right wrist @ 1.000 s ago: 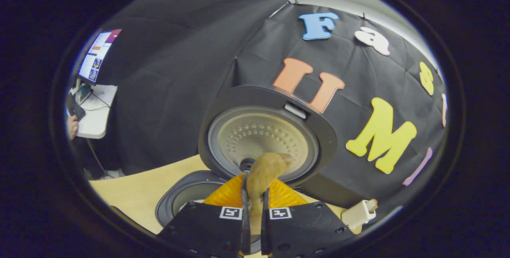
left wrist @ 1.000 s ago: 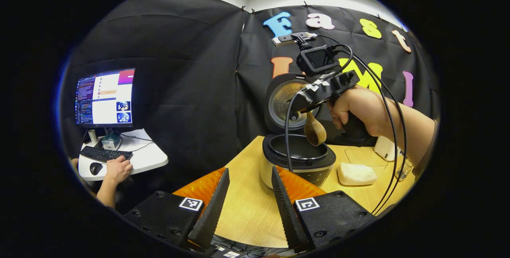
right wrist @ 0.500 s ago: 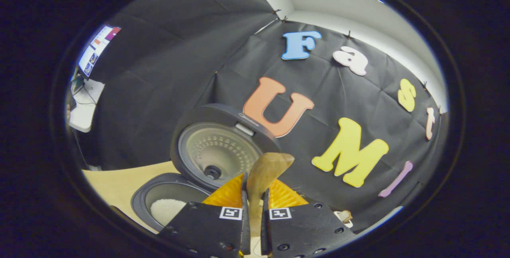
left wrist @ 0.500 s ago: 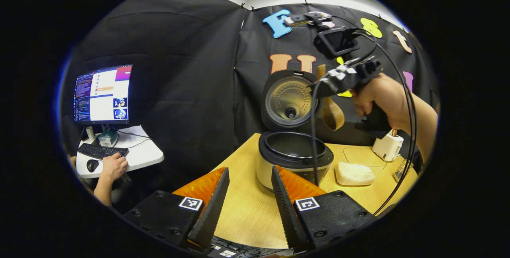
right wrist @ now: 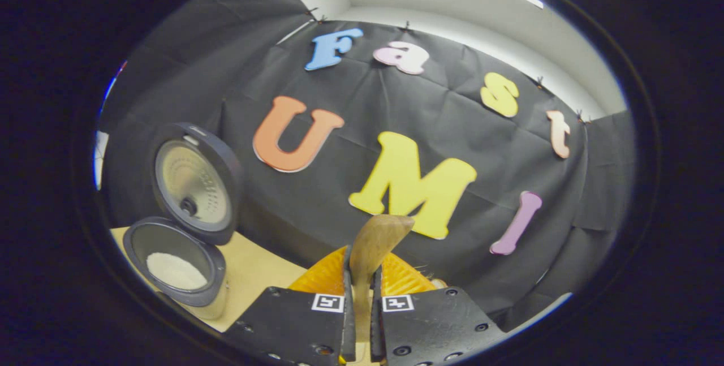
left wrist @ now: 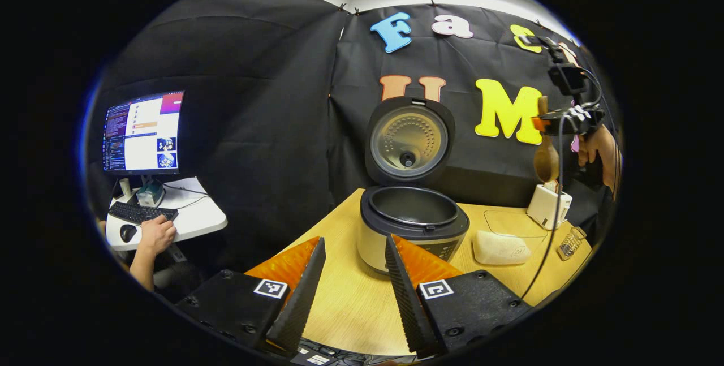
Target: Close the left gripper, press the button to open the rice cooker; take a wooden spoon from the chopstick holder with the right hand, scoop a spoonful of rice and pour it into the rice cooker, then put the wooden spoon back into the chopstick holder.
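Wooden spoon point(right wrist: 373, 247) clamped in the right hand-held gripper point(right wrist: 362, 309) above the white chopstick holder point(left wrist: 547, 206); misaligned lowering could topple it. Left hand-held gripper point(left wrist: 353, 292) gapes empty.

I can't read any real words or numbers on the things here.

My left gripper point(left wrist: 355, 239) has two small square signs point(left wrist: 270, 288), one on each side. They are black and white block patterns, not letters. My right gripper point(right wrist: 362, 258), pinching the wooden spoon point(right wrist: 376, 239), has two square signs like them.

The rice cooker point(left wrist: 416, 224) has tiny marks on its front, too small to read. The white bag point(left wrist: 500, 247) beside it has a faint round mark I can't make out.
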